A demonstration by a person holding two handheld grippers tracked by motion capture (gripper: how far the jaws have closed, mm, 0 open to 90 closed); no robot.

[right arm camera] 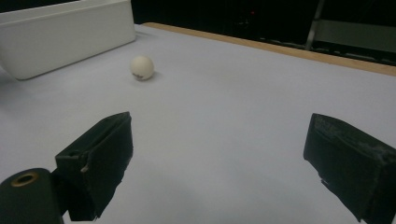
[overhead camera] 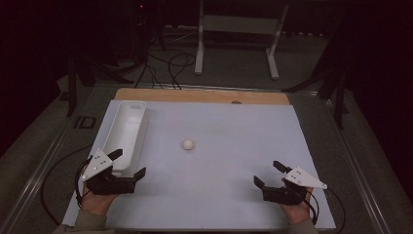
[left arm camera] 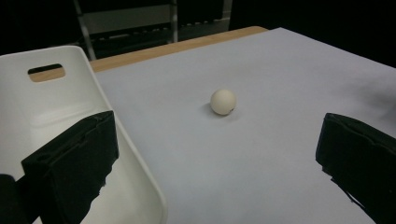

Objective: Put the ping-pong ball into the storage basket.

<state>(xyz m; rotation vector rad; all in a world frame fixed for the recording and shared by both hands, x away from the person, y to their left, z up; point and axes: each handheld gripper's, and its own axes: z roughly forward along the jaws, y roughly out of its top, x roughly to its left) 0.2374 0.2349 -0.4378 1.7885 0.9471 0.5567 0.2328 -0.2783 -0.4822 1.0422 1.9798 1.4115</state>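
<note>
Both grippers are idling wide-fingered at the bench's near edge: left gripper (overhead camera: 127, 165), right gripper (overhead camera: 269, 174). I'd be straddling the ball (overhead camera: 188, 144) squarely, closing gently so it isn't rolling away from the bin (overhead camera: 127, 127).

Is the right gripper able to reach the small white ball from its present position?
Probably yes. The right gripper is open, and bare sheet lies between it and the ball; the white bin stands off to the side.

Ball (overhead camera: 188, 144) cream-white; bin (overhead camera: 127, 127) white; table cover (overhead camera: 229, 195) pale blue-grey; claws black.
</note>
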